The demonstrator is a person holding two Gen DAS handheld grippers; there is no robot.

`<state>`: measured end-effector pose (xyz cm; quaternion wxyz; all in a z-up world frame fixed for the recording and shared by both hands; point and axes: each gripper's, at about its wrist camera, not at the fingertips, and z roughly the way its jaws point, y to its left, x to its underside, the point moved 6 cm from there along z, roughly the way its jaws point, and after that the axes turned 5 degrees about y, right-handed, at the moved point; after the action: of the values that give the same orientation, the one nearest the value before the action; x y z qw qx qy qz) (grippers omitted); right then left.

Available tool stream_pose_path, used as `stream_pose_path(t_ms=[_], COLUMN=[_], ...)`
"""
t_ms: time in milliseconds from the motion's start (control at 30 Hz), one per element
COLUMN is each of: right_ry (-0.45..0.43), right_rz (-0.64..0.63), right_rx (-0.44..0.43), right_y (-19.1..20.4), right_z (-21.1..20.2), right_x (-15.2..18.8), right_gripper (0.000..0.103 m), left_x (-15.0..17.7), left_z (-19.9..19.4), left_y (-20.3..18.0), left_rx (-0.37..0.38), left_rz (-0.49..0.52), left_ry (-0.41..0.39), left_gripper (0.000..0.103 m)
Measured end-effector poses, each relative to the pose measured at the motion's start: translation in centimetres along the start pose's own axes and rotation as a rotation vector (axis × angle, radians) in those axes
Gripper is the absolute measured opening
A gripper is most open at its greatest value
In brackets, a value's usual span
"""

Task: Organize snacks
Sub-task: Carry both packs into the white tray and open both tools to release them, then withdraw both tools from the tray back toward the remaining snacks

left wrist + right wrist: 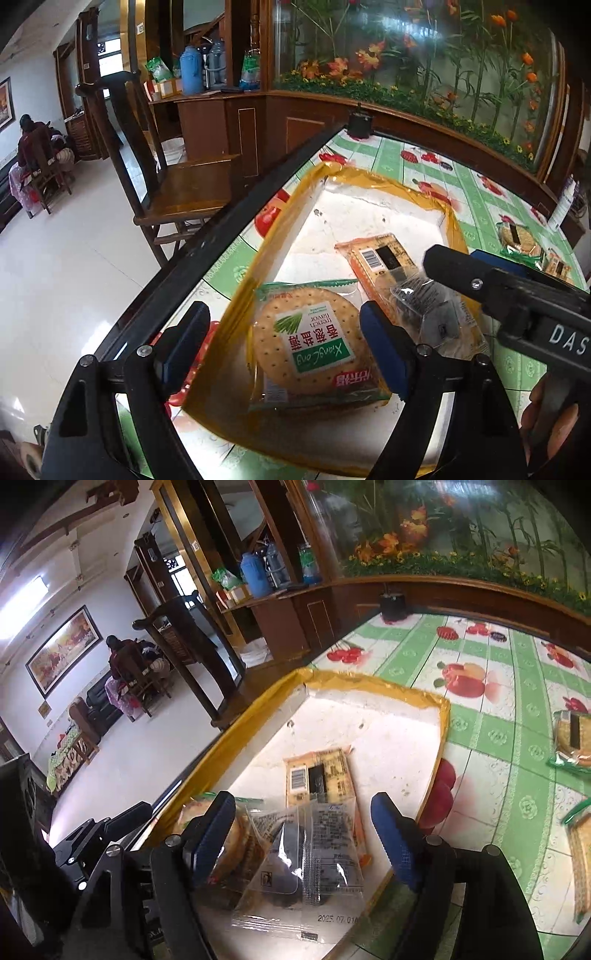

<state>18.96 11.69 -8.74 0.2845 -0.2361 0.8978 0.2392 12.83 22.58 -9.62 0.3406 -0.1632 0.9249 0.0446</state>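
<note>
A shallow white tray with a yellow taped rim (384, 188) (373, 688) lies on the table. In it lie a round cracker packet with a green label (314, 343), an orange packet with a barcode (380, 258) (321, 779) and a clear packet with dark biscuits (432, 306) (295, 864). My left gripper (284, 347) is open, its fingers straddling the tray's near left rim and the cracker packet. My right gripper (303, 842) is open above the clear packet, which lies loose between its fingers. It also shows in the left wrist view (465, 273).
The table has a green fruit-print cloth (491, 716). More snack packets lie on it to the right (572, 738) (517, 236). A wooden chair (177, 184) stands at the table's left edge. A planter wall (406, 99) borders the far side.
</note>
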Motion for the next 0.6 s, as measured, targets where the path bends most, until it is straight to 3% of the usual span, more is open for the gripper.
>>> stream_pose_path(t_ms=[600], right_ry=[-0.078], right_rz=[0.077], right_rx=[0.052], right_y=[-4.4], right_z=[-6.6], right_x=[2.1], right_gripper=[0.078], left_x=[0.2], left_z=[-3.2], left_y=[-3.0], left_rx=[0.021], left_rz=[0.049], left_ry=[-0.048], left_gripper=[0.084])
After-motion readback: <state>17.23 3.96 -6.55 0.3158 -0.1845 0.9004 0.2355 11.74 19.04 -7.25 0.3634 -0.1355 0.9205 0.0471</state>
